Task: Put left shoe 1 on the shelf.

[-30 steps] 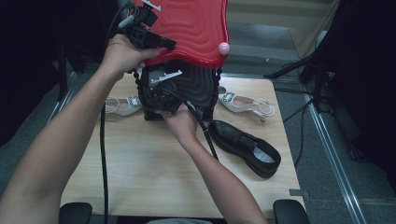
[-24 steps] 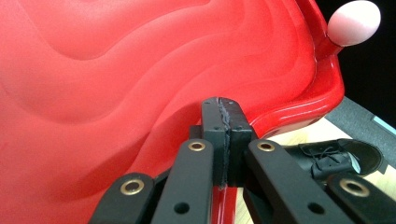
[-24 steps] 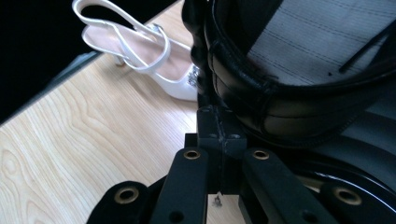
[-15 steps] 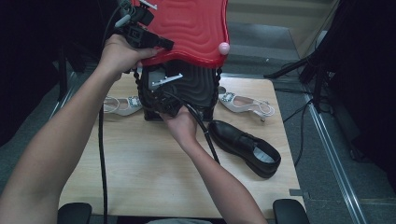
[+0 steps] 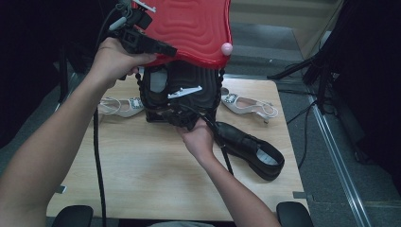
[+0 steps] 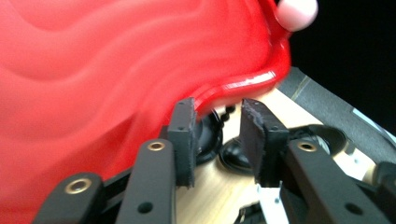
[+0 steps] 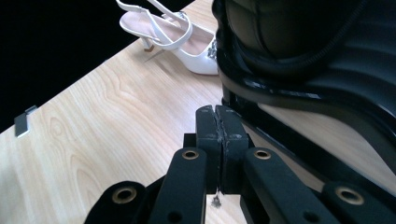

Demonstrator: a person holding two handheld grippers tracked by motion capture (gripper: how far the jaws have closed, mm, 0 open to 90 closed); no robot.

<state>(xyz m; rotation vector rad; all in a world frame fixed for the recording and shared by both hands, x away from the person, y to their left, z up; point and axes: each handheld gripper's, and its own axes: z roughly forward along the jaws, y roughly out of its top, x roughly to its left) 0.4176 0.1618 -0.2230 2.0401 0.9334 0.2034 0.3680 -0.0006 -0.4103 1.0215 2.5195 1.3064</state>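
A red wavy lid (image 5: 189,26) with a pink knob (image 5: 226,48) stands raised over a black case (image 5: 189,80) at the back of the wooden table (image 5: 142,165). My left gripper (image 5: 168,49) is at the lid's lower left edge. In the left gripper view its jaws (image 6: 217,109) are apart and the red rim (image 6: 243,81) lies just past the left fingertip. My right gripper (image 5: 168,115) sits low against the case's front. In the right gripper view (image 7: 216,112) it is shut with nothing held, hovering just over the wood beside the case's black base (image 7: 299,93).
A black leather shoe (image 5: 250,149) lies right of the right hand. A white strappy sandal (image 5: 120,106) lies left of the case, and another (image 5: 248,105) on its right. A black cable (image 5: 98,161) trails over the table's left side.
The right hand and its gripper have drawn back a little to the right and toward the person. The left gripper and the raised lid have barely moved.
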